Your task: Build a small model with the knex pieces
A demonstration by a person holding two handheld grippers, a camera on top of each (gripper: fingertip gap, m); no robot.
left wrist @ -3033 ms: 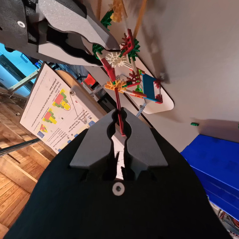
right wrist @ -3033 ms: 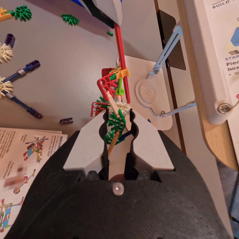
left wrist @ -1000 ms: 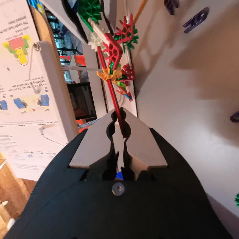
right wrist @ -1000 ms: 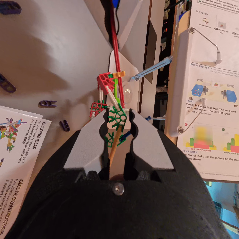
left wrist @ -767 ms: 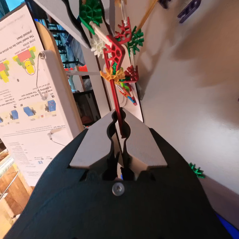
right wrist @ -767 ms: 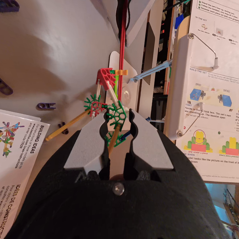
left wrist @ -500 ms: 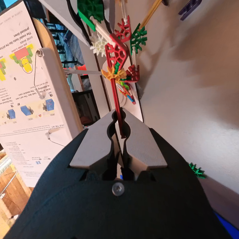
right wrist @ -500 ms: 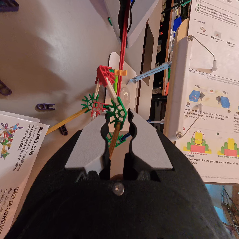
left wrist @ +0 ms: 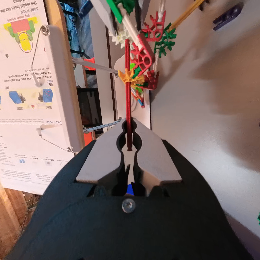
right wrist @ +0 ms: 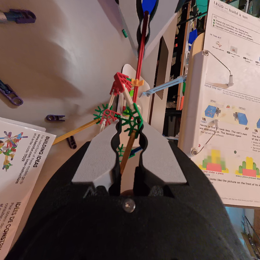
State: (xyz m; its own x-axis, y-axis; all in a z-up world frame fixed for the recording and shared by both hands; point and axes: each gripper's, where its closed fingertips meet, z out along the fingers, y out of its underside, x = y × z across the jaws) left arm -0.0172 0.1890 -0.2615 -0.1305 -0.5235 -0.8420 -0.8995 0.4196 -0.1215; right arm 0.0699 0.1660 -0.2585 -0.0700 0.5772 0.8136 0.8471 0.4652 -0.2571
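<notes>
Gripping the red rod low in frame centre, the left claw should keep it straight through the orange connector; the right claw, clenched on the green connector, must steady the model above the table.

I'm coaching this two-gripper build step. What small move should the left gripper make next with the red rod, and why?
Probably ease the long red plastic rod slightly farther along its own line. The left gripper clamps its near end, it passes the orange snowflake connector, and its far tip lies beside the white snowflake connector.
</notes>
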